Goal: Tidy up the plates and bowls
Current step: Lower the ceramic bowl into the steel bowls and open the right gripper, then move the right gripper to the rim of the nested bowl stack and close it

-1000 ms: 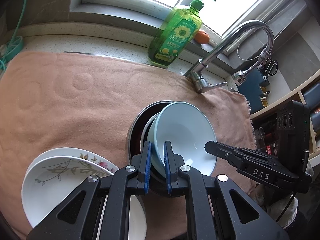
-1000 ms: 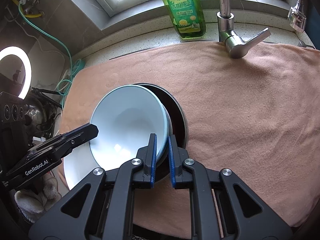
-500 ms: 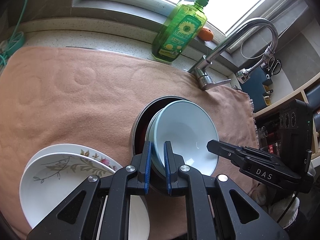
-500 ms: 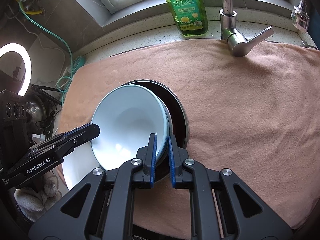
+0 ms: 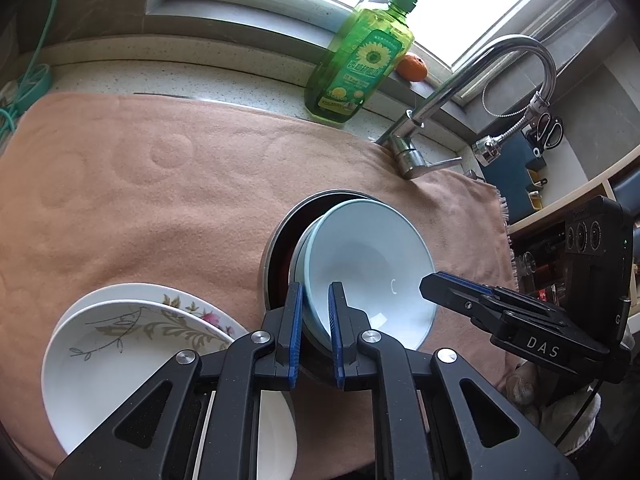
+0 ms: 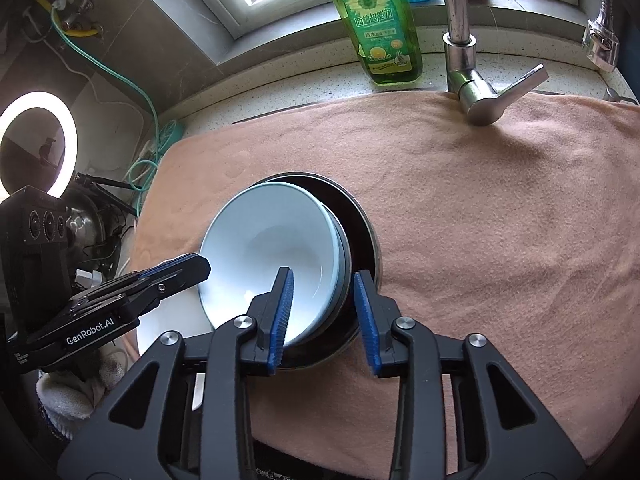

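Pale blue bowls, two nested by the look of their doubled rims, are sitting tilted inside a dark metal-rimmed pan on a peach towel covering the tabletop. The left gripper is gripping the near rim, its blue-padded jaws clamped together on the bowls, likely to steady or lift them out of the pan. The right gripper is straddling the opposite edge with its jaws spread apart, one pad inside the upper bowl and one outside the pan's rim, touching nothing that can be made out; it appears to be letting go or preparing to grip. Just beside the pan, two white floral plates are lying stacked, suggesting sorting by type. Readable writing: "DAS" on the right gripper in the left view, "GenRobot.AI" on the left gripper in the right view. Behind, a green dish-soap bottle is showing a sunflower label with Chinese characters, standing near a chrome faucet.
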Demonstrator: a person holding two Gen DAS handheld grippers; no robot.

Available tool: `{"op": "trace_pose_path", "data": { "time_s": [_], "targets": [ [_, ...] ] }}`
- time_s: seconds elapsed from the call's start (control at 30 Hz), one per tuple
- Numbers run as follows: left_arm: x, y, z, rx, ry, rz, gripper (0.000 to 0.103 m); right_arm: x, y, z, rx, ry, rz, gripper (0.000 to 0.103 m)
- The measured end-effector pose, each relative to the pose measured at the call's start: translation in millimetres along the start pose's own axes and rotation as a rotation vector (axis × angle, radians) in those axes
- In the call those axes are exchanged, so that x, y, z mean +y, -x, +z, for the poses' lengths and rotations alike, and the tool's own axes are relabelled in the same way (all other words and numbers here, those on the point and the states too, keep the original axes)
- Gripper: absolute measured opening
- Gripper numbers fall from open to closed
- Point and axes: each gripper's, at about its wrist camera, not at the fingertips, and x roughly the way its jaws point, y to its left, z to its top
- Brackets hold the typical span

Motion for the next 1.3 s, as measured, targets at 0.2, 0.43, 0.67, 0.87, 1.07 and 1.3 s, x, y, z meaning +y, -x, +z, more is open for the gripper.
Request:
{"op": "trace_pose_path", "data": {
  "time_s": [0.2,0.43,0.67,0.87,1.07,1.3],
  "targets": [
    [4.3,14.9,1.8,-0.04,0.019,-0.009,0.028,-4.2,21.5,0.1,-0.072,-0.006,0.017,0.064],
    [19.0,20.0,1.5,-0.058,0.05,0.014,0.039,-19.1,35.2,-0.5,-0.115,-0.026,0.014,0.082],
    [32.2,21.4,-4.4,-0.058,0.044,0.113,0.057,-35.5,38.5,-2.2,-0.125,-0.034,-0.012,0.091],
    [34.3,26.0,-7.7,-0.075,0.001,0.214,0.058,-38.6,36.9,-4.8,-0.126,0.01,-0.059,0.091],
    [26.2,21.0,-12.3,-0.065,-0.035,0.227,0.059,-36.0,37.4,-12.0,-0.137,0.036,-0.081,0.091],
    [21.2,13.1,-15.1,-0.052,-0.077,0.205,0.059,-32.0,36.8,-22.4,-0.17,0.019,-0.093,0.091]
  ]
}}
